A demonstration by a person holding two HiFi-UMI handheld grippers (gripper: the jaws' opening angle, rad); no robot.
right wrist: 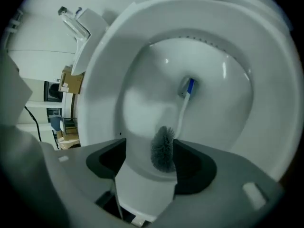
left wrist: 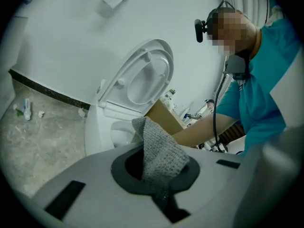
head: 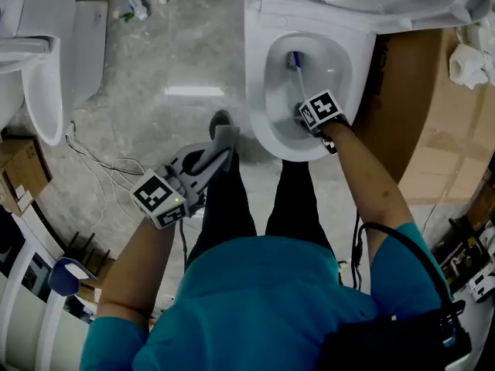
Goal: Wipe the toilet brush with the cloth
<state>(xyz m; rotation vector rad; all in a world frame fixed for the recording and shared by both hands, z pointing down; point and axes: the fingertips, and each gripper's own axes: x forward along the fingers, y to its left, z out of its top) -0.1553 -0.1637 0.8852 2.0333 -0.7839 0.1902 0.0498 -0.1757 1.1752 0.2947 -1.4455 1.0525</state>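
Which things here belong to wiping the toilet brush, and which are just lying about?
Job in hand:
toilet brush, lying in the toilet bowl
grey cloth, clamped in the left gripper
right gripper, open over the brush

Lying about:
second toilet
cardboard box
litter on the floor

Grey-bristled toilet brush [right wrist: 164, 145] in toilet bowl [right wrist: 232, 122]

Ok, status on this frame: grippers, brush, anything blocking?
Left gripper shut on the cloth, outside the toilet bowl. Right gripper open, jaws either side of the toilet brush head. Brush lies in the bowl, cloth not touching it. No obstruction seen.
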